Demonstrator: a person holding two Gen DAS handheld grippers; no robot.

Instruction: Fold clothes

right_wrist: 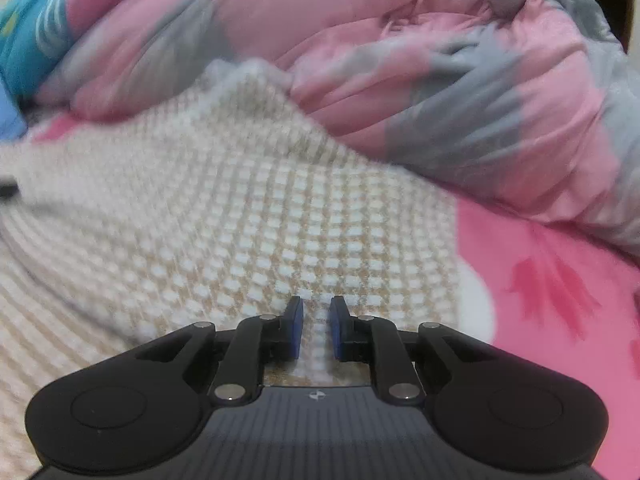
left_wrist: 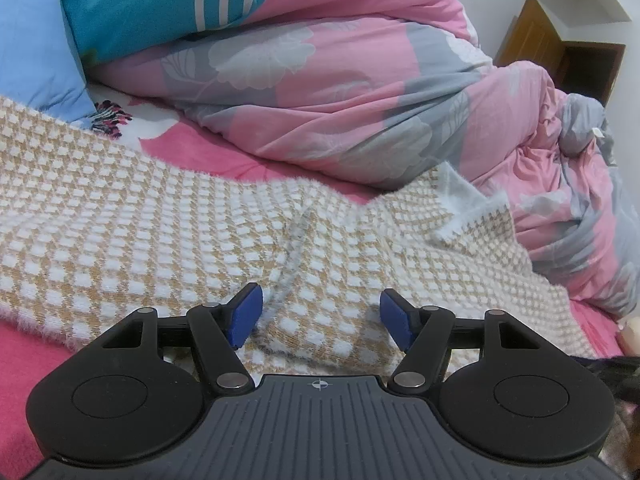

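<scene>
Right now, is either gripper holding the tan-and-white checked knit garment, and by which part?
Left gripper: open above the tan-and-white checked knit garment, holding nothing. Right gripper: jaws narrow with a ridge of knit between them; a real pinch cannot be told.

left gripper (left_wrist: 321, 316) gapes wide; right gripper (right_wrist: 316, 326) nearly closed.

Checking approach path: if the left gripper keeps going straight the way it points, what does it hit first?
Most likely the checked knit on the bed: the left gripper points down at it, jaws open, nothing between them. The pink quilt lies further back. Depth is uncertain.
</scene>
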